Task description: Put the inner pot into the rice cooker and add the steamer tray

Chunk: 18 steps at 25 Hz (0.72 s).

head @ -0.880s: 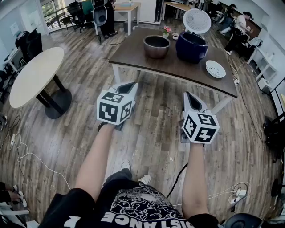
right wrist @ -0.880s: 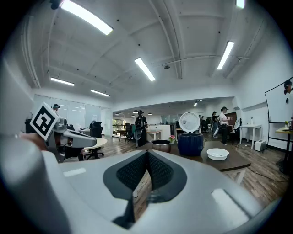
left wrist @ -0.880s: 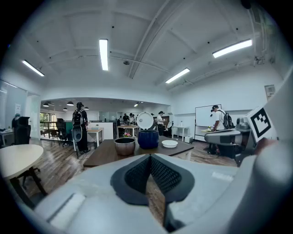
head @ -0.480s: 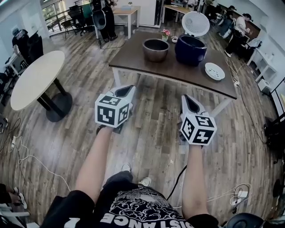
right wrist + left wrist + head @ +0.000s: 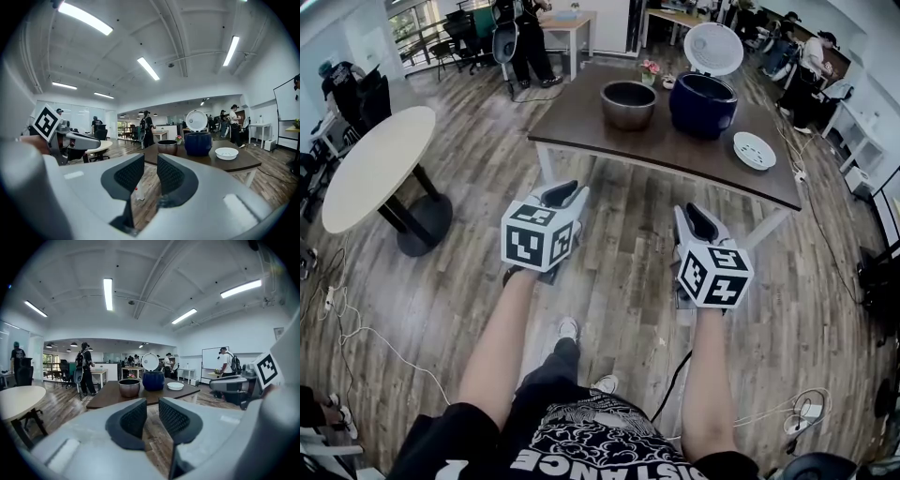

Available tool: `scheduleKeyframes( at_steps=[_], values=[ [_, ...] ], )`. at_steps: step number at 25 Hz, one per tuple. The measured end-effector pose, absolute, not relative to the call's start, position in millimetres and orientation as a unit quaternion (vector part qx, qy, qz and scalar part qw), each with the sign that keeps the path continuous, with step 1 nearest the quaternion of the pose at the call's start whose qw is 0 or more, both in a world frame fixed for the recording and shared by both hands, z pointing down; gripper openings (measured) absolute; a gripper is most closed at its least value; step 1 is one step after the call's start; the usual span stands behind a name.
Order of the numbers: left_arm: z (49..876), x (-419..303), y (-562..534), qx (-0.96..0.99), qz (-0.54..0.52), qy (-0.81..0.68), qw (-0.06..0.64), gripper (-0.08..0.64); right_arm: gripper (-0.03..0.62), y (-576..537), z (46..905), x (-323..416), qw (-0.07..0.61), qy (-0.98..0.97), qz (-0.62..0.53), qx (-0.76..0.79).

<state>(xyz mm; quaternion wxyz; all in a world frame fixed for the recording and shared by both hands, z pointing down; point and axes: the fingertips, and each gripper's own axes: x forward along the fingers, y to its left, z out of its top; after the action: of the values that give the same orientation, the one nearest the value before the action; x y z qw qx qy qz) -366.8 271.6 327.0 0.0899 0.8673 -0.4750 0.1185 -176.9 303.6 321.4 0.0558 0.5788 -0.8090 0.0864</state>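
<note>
The metal inner pot [image 5: 628, 103] stands on the dark table [image 5: 581, 122], left of the dark blue rice cooker [image 5: 703, 101], whose white lid [image 5: 713, 47] is raised. The white steamer tray [image 5: 755, 150] lies to the cooker's right. Both grippers hover over the wooden floor, well short of the table. My left gripper [image 5: 561, 192] and right gripper [image 5: 698, 217] have their jaws a narrow gap apart with nothing between them. In the left gripper view the left gripper [image 5: 152, 411] points at the pot [image 5: 129, 387] and the cooker [image 5: 153, 380]. The right gripper [image 5: 150, 174] faces the pot [image 5: 167, 147], cooker [image 5: 198, 143] and tray [image 5: 226, 153].
A round beige table [image 5: 370, 159] stands at the left. A small flower vase [image 5: 650, 67] sits behind the pot. People and office chairs are at the far side of the room. Cables [image 5: 356, 333] lie on the floor at the left and lower right.
The person has stepped towards the table, one foot now forward. Both grippers stay side by side and sit slightly lower in the head view.
</note>
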Motion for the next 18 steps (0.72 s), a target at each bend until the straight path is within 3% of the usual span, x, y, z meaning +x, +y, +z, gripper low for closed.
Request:
scheduleKeyframes(
  at_steps=[18],
  values=[
    [344,-373,165,0.872,0.127,-0.461,0.099,0.214,0.186,211,338,-190,0.071,-0.804,0.105,0.581]
  ],
)
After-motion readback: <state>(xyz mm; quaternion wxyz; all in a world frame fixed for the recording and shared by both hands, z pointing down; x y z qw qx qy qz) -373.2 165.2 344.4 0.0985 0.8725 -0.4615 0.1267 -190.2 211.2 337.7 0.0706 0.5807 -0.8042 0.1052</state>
